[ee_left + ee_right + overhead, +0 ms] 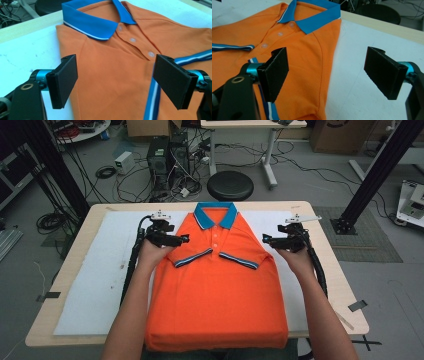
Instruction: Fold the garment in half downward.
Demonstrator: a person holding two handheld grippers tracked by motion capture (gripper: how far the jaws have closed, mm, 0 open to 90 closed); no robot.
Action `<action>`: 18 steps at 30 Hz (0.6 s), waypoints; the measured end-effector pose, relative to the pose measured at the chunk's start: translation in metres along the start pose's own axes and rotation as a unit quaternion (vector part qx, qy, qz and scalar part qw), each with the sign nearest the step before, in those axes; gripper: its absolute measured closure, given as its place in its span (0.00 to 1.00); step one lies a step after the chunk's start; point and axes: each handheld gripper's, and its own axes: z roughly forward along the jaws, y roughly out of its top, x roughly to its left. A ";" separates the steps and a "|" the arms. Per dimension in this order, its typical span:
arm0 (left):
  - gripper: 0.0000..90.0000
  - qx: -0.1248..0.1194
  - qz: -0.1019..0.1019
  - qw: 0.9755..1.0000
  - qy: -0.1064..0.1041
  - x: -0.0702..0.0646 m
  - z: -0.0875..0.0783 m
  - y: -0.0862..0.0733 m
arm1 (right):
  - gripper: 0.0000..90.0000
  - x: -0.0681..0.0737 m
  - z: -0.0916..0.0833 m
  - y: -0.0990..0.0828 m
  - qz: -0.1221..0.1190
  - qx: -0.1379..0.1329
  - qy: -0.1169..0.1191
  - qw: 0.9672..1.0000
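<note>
An orange polo shirt (215, 295) with a blue collar (203, 216) lies face up on a white mat (100, 270), collar at the far end. Both sleeves are folded inward, so their blue-striped cuffs (192, 257) meet on the chest. My left gripper (181, 239) hovers open at the shirt's left shoulder edge, its jaws pointing right. Seen from the left gripper, the shirt (175, 32) spans the wide gap of the gripper (115, 66). My right gripper (266, 239) is open at the right shoulder edge. Between the spread jaws of that gripper (325, 57) I see the shirt's side seam (322, 57) and the mat.
The mat covers a wooden table (340, 285), and the shirt's hem hangs over the near edge. Beyond the table stand a black round stool (230, 185), a computer tower (159, 155) and tangled floor cables. A black frame post (380, 170) rises at the right.
</note>
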 end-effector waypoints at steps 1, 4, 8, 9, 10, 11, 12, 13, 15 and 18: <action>0.22 0.004 -0.002 1.000 0.000 0.002 0.003 0.001 | 0.23 -0.001 0.003 0.002 -0.001 0.003 -0.001 1.000; 0.22 0.022 -0.001 1.000 0.005 0.006 0.013 0.003 | 0.23 -0.001 0.012 0.006 -0.002 0.015 0.000 1.000; 0.22 0.028 -0.012 0.999 0.010 0.014 0.025 0.000 | 0.23 -0.001 0.025 0.010 -0.005 0.021 -0.002 1.000; 0.22 0.032 -0.014 0.999 0.011 0.016 0.027 -0.002 | 0.23 -0.002 0.029 0.010 -0.007 0.027 -0.003 1.000; 0.22 0.038 -0.017 0.999 0.013 0.019 0.029 -0.004 | 0.23 -0.002 0.032 0.011 -0.006 0.032 -0.004 0.999; 0.22 0.042 -0.020 0.999 0.013 0.021 0.032 -0.006 | 0.23 -0.003 0.036 0.011 -0.007 0.034 -0.004 0.999; 0.22 0.045 -0.022 0.999 0.016 0.024 0.034 -0.008 | 0.23 -0.004 0.040 0.012 -0.005 0.035 -0.002 0.999; 0.22 0.047 -0.026 0.998 0.018 0.026 0.036 -0.010 | 0.23 -0.005 0.044 0.012 -0.004 0.038 -0.002 0.999; 0.22 0.051 -0.032 0.998 0.023 0.031 0.040 -0.014 | 0.23 -0.006 0.053 0.013 -0.005 0.048 -0.007 0.999; 0.22 0.054 -0.048 0.997 0.033 0.039 0.044 -0.020 | 0.23 -0.010 0.068 0.012 0.001 0.063 -0.005 0.998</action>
